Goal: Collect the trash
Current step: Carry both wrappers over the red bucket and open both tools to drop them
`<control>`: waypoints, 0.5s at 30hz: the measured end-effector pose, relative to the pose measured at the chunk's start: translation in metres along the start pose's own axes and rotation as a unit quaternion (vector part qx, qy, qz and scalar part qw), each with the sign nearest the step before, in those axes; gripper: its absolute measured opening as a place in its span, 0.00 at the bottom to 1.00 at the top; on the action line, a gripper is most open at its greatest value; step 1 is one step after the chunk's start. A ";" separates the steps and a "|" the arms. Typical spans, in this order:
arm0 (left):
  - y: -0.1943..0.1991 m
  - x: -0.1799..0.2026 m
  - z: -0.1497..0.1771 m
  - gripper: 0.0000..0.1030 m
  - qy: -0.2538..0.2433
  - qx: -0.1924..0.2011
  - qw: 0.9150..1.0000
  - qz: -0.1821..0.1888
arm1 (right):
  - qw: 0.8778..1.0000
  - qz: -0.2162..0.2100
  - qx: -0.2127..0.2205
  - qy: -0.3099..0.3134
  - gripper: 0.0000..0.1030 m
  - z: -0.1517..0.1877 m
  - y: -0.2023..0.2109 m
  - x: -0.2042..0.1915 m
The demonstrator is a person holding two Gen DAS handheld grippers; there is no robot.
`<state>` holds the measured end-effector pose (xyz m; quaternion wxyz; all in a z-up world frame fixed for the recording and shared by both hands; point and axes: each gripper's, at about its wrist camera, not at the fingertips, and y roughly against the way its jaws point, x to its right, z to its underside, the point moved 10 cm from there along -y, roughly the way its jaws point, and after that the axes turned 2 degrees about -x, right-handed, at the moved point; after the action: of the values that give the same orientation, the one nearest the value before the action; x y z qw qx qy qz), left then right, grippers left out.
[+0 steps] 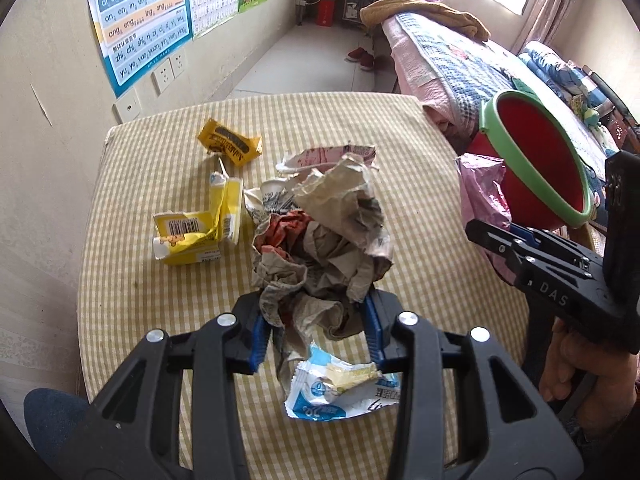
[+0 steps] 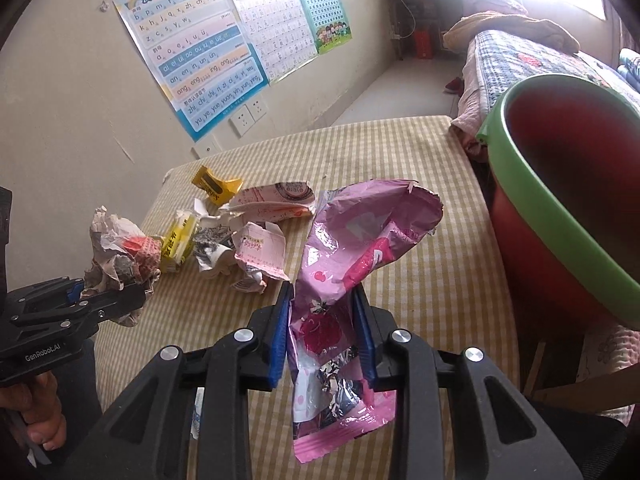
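Above checked tablecloth I hold two pieces: left gripper clamped on crumpled paper ball, right gripper pinching pink wrapper, both lifted. Red basin with green rim waits at right, beside table. Risk: loose paper slips from narrow pinch; long wrapper catches rim. More wrappers remain; bed, wall charts behind

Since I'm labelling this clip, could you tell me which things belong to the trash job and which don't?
Job:
crumpled paper, in left gripper
pink wrapper, in right gripper
yellow carton
yellow wrapper
blue wrapper
red basin

Not job:
wall posters
bed
red slippers
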<state>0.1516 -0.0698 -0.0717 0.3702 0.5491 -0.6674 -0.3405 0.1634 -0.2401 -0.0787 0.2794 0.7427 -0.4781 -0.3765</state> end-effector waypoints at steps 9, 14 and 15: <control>0.025 0.038 -0.039 0.36 -0.019 0.051 0.998 0.035 | 0.998 0.040 0.054 0.000 0.28 -0.032 0.050 0.023; 0.029 0.070 -0.056 0.36 -0.035 0.066 0.996 0.057 | 0.994 0.068 0.081 -0.007 0.28 -0.051 0.081 0.052; 0.029 0.078 -0.060 0.36 -0.037 0.068 0.995 0.065 | 0.993 0.073 0.088 -0.010 0.28 -0.055 0.089 0.058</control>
<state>0.1803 -0.1448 -0.0082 0.3286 0.5157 -0.7363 -0.2896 0.1793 -0.3248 0.0037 0.2347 0.7234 -0.5655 -0.3191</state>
